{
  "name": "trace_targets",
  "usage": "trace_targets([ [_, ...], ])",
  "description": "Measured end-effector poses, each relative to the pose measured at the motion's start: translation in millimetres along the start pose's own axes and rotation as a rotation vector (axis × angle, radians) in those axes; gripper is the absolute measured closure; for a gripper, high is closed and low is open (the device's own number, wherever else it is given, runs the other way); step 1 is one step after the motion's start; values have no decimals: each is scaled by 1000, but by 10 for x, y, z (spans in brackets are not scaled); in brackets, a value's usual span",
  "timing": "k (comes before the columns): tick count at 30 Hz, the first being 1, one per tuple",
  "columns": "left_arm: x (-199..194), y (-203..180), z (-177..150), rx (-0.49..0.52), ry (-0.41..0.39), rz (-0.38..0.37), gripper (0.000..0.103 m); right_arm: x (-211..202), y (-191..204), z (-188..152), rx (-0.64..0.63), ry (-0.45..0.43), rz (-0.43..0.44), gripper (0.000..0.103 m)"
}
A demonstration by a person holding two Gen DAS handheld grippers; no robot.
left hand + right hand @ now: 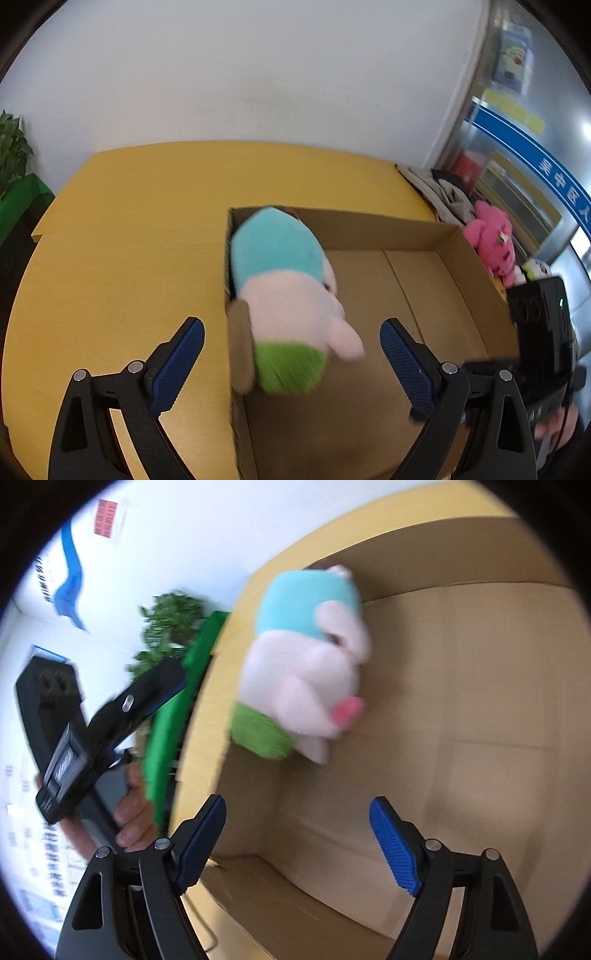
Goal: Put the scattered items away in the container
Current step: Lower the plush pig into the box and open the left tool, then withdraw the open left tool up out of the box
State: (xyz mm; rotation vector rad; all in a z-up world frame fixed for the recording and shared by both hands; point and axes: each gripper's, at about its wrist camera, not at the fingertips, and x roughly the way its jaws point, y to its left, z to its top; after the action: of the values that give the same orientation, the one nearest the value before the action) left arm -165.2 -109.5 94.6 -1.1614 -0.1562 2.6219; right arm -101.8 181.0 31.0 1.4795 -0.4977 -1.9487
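A plush toy [284, 291] with a turquoise top, pale pink middle and green base is blurred at the left wall of the open cardboard box [458, 280]. I cannot tell whether it rests on the box floor. My left gripper [291, 325] is open, its blue pads wide on either side of the toy and touching nothing. In the right wrist view the same toy [303, 664] lies ahead of my right gripper [297, 802], which is open and empty over the box [461, 720]. A hand [133, 812] holds the left gripper's black body at the left.
The box stands on a yellow table [129, 221]. Beyond the box's right wall lie a pink plush [491, 240] and a heap of pale fabric items [443, 192]. A potted plant [11, 151] stands past the table's left end. A white wall is behind.
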Motion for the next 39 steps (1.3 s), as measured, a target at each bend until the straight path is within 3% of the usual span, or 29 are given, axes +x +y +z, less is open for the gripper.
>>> trace_targets([
  [1,-68,-68,-76,17,-9,-7,5,-105,0,-71,-24,-26,-59,23],
  [3,-237,-228,-260,54,-29,-27,5,429,185,102,-80,-86,-150,23],
  [6,-338,-391,-543,79,-18,-24,5,468,71,-363,-150,-187,-251,23],
  [11,-154,-459,-972,34,75,-29,5,-52,-64,-654,-199,-344,-399,23],
  [16,-29,-450,-1288,-28,172,-36,5,-237,-409,-860,-181,-327,-527,23],
  [22,-168,-520,-1504,-57,157,-46,5,-295,-535,-958,-176,-343,-568,23],
  [26,-201,-531,-1559,-60,144,-33,5,-276,-168,-1188,-211,-343,-593,23],
  [29,-253,-562,-1551,-61,124,-7,5,-266,-30,-1066,-213,-357,-595,23],
  [32,-421,-682,-1530,-41,62,8,5,-329,130,-968,-258,-406,-618,23],
  [39,-1009,-1102,-1549,39,-150,77,0,-684,603,-1230,-396,-532,-613,23],
])
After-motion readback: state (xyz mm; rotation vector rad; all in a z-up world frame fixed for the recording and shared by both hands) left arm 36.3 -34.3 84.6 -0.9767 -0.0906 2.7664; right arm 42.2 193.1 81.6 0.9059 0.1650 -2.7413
